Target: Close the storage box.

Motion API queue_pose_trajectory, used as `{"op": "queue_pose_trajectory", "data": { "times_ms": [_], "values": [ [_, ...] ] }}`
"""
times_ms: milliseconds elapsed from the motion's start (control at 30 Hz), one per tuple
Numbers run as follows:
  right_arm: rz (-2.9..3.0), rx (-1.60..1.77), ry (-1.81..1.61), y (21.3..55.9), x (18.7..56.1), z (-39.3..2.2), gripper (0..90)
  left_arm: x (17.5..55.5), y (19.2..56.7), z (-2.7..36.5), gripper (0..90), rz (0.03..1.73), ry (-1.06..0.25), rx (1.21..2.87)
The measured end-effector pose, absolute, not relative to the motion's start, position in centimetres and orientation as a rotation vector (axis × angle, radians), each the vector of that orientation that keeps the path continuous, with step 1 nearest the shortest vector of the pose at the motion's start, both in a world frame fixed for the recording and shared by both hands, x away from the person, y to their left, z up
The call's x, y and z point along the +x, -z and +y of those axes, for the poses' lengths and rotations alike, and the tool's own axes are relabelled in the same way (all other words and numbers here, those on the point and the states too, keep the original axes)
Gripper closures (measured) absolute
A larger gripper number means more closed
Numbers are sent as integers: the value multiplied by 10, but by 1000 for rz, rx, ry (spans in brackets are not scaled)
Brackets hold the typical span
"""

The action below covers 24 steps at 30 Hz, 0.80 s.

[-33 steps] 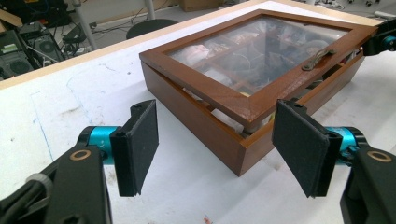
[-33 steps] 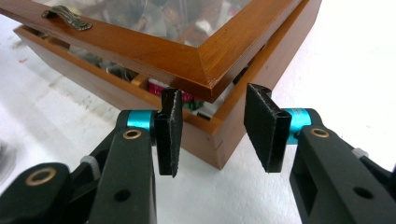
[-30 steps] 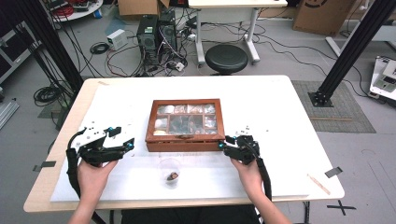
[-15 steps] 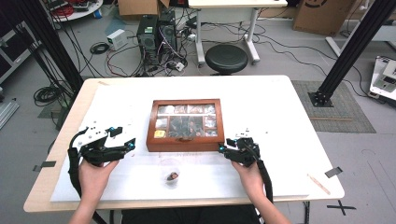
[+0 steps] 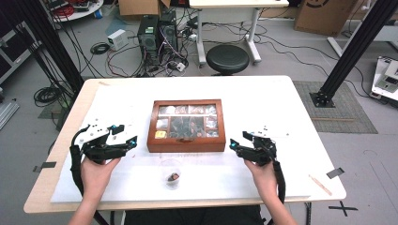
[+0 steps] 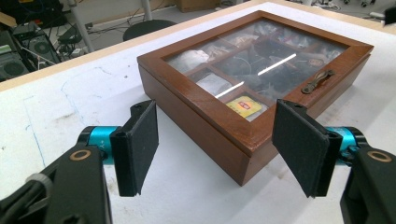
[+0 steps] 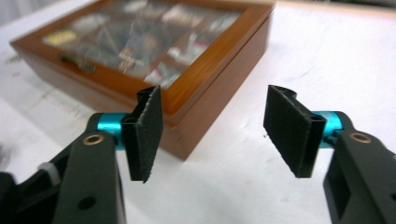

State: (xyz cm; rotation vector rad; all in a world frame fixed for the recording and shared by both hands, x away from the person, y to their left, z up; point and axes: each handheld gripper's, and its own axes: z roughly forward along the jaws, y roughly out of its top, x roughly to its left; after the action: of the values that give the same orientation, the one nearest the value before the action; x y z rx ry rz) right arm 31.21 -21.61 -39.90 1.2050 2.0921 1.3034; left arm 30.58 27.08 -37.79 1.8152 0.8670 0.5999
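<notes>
Nearest to us, a small clear cup (image 5: pixel 172 172) sits on the white tabletop (image 5: pixel 263 101), near the front edge, with something small and dark inside it. We cannot tell what the dark thing is.

Just past the cup, we hold 2 tools, 1 in each hand. The left tool (image 5: pixel 133 141) is at the left side of the wooden box (image 5: pixel 186 143) and points at it. Its jaws stand wide apart with nothing between the pads. In the left gripper view, the left tool (image 6: pixel 215 150) has the near corner of the box (image 6: pixel 219 140) right ahead of its open jaws, close but not touching.

The right tool (image 5: pixel 233 146) is at the right side of the box and points at it too. Its jaws have just been opening, and now they are apart with nothing held. In the right gripper view, the right tool (image 7: pixel 214 133) looks at a corner of the box (image 7: pixel 205 93), and the pads do not touch the wood.

The box lies flat in the middle of the tabletop, between the 2 tools. Its glass lid (image 6: pixel 261 63) is shut, and a small metal clasp (image 6: pixel 317 82) sits on the front. Under the glass we see little compartments with small packets, and 1 is yellow (image 6: pixel 244 105).

Farther off, behind the tabletop, a black stool (image 5: pixel 227 57) stands on the floor.
</notes>
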Motion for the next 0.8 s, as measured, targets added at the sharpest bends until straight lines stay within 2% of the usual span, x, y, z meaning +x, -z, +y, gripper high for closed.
{"op": "queue_pose_trajectory", "data": {
  "times_ms": [400, 800],
  "values": [
    [1916, 1251, -1313, 386, 312, -270, 309, 308, 382, 283, 308, 930, -640, 1777],
    [1914, 1240, -1304, 387, 314, -270, 277, 309, 386, 296, 304, 977, -646, 1735]
  ]
}}
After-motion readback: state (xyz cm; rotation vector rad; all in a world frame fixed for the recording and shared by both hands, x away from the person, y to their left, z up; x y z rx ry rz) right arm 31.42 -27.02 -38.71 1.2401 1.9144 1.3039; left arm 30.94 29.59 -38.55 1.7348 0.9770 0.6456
